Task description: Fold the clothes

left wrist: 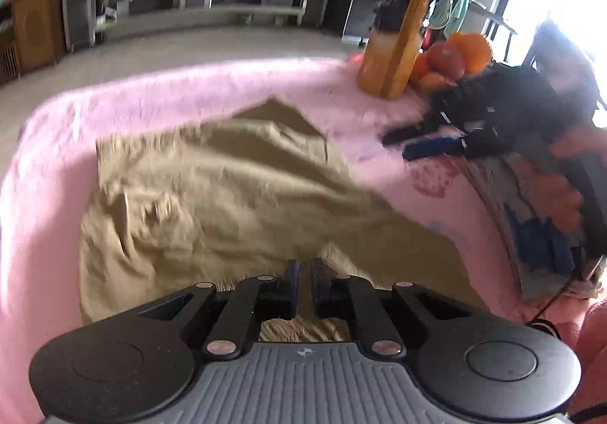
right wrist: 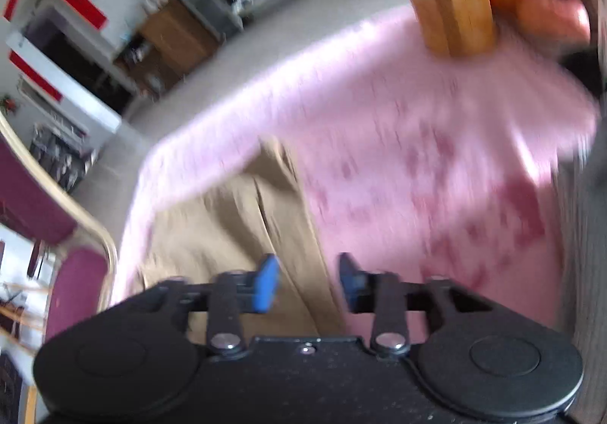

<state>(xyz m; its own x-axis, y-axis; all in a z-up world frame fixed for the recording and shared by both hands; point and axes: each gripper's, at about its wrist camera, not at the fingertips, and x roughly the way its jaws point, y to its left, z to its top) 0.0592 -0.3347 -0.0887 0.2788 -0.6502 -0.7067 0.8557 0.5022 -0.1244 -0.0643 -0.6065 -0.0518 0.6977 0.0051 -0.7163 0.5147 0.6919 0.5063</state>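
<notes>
No readable labels on the blurry orange juice bottle [left wrist: 402,25] upper right; left gripper [left wrist: 301,272] fingers pinch the crumpled tan cloth garment [left wrist: 212,196] mid-frame on the fluffy pink blanket [left wrist: 189,90], right gripper [right wrist: 307,272] fingers parted, gripping nothing.

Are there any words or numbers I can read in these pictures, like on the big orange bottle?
No text can be read.
Orange bottle: its dark label is too blurred to read.
Pink blanket: only smeared red marks, no clear letters.
Left gripper: a small round emblem on its body, no words.
</notes>
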